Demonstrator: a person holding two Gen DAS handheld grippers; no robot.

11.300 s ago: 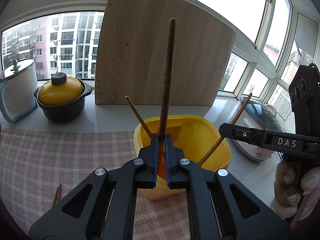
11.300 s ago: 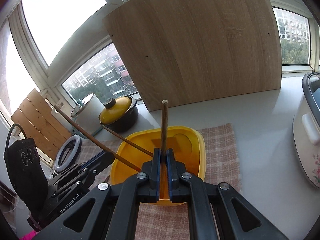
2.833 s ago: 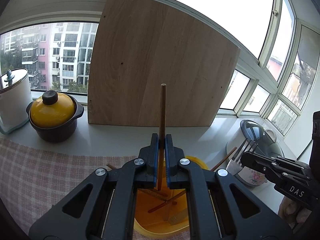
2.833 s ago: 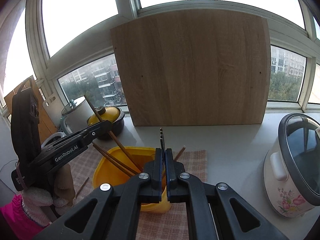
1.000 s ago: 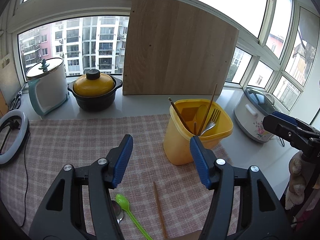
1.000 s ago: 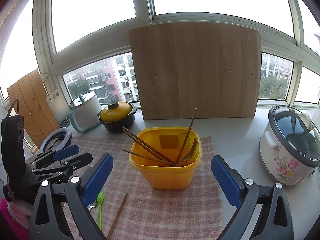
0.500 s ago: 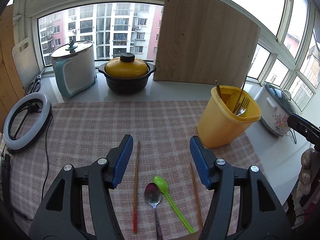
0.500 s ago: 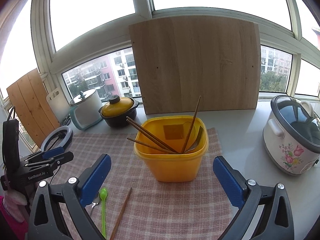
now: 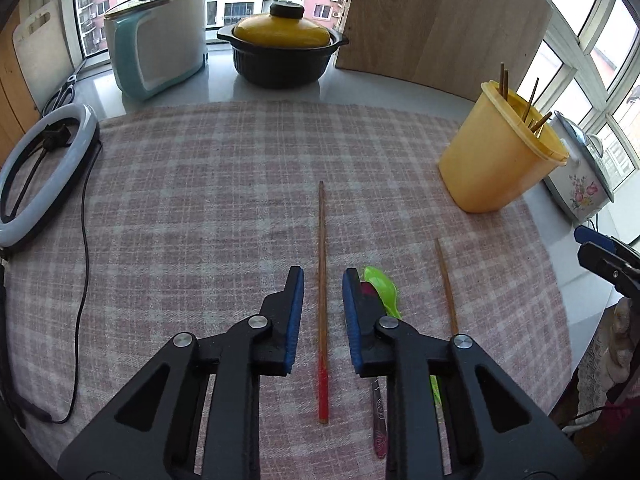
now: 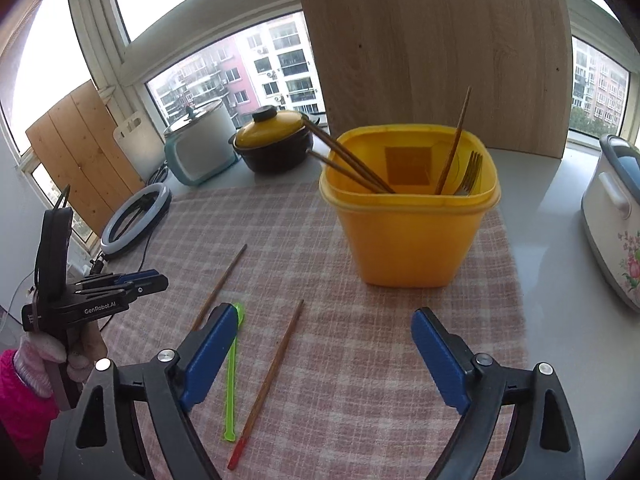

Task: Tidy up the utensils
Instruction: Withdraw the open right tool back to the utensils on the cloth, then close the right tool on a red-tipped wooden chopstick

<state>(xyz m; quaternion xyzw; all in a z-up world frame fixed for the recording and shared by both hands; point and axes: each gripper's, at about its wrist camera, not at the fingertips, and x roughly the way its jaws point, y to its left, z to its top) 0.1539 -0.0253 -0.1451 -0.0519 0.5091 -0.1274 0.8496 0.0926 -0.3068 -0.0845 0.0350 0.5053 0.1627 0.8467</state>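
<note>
**Utensil sort: partly done, four pieces left on the cloth**

Landmark: yellow bin (image 10: 408,216), standing on the checked cloth (image 9: 208,184).

In the bin: several chopsticks (image 10: 348,162) leaning against its rim, and one fork (image 10: 470,174). Judged as stored.

Out of the bin, all flat on the cloth, in front of it:
- Red-tipped chopstick (image 9: 322,300), well apart from the bin, lying lengthwise between the fingers of the left gripper (image 9: 322,312).
- Plain-looking chopstick (image 9: 445,280), nearer the bin; in the right view its near end is red too.
- Green spoon (image 9: 380,286), between the two chopsticks, partly hidden by the left gripper's finger.
- Metal spoon (image 9: 378,420), beside the green one; only its handle shows clearly.

Grippers:
- Left: jaws have just been closing and stand narrow around the red-tipped chopstick, with a gap visible on both sides; nothing gripped yet.
- Right gripper (image 10: 320,356): jaws wide apart, having just closed a little, empty, hanging over the cloth in front of the bin.

Judgement: roughly past halfway; four pieces remain, the red-tipped chopstick next.
</note>
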